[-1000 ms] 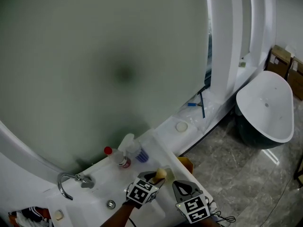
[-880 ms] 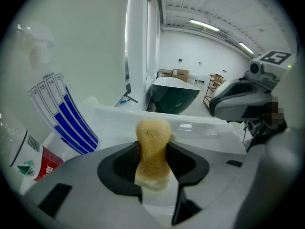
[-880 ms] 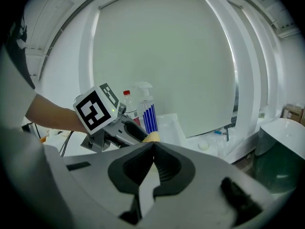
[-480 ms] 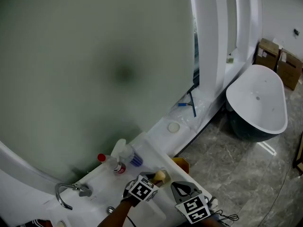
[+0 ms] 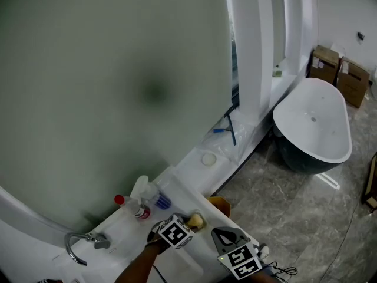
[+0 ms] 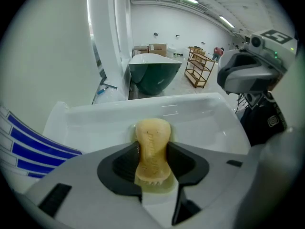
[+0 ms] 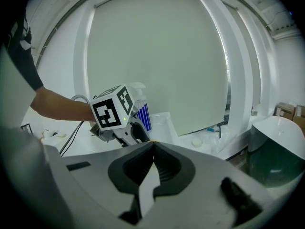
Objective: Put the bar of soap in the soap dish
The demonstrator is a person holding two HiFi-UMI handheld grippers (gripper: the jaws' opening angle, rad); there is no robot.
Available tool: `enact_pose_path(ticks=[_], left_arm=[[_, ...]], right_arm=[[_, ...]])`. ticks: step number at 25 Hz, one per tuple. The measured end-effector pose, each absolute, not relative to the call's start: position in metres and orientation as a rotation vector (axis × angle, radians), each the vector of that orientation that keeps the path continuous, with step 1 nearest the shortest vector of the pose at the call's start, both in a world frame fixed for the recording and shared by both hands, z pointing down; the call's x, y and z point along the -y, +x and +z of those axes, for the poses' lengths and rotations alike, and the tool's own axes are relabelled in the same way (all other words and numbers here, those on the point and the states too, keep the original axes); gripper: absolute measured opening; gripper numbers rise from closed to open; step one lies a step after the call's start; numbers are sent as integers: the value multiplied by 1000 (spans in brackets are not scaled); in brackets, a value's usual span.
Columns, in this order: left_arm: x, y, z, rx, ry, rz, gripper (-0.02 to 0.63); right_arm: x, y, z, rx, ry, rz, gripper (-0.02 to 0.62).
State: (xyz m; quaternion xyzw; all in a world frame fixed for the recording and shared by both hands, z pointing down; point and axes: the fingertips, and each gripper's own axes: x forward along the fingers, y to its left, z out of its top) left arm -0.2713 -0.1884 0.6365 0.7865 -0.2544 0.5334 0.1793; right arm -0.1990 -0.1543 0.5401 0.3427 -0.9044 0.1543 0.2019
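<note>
A pale yellow bar of soap (image 6: 152, 147) sits clamped between the jaws of my left gripper (image 6: 153, 152), its rounded end sticking out forward. Just beyond it lies the white rectangular soap dish (image 6: 205, 116), and the soap hangs over its near edge. In the head view the soap (image 5: 196, 220) shows at the tip of the left gripper (image 5: 192, 221), over the white counter. My right gripper (image 5: 225, 237) hovers to the right of it, shut with nothing between its jaws (image 7: 152, 146). The right gripper view shows the left gripper's marker cube (image 7: 114, 111).
A red-capped bottle (image 5: 133, 206) and a blue-striped cup (image 5: 160, 201) stand behind the left gripper. A chrome tap (image 5: 82, 241) curves over the basin at the left. A white bathtub (image 5: 312, 125) and cardboard boxes (image 5: 339, 75) stand on the grey floor at the right.
The head view has swung, so the counter and tub sit further left in the picture. The left gripper still holds the soap and has edged slightly away from the bottle. The right gripper stays shut.
</note>
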Motion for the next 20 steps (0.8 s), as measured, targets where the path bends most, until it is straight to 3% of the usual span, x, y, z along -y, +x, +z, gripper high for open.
enact_pose_path(ticks=[20], left_arm=[[191, -269, 641, 694, 2285, 1588, 187]], right_arm=[[152, -193, 548, 2502, 973, 444, 12]])
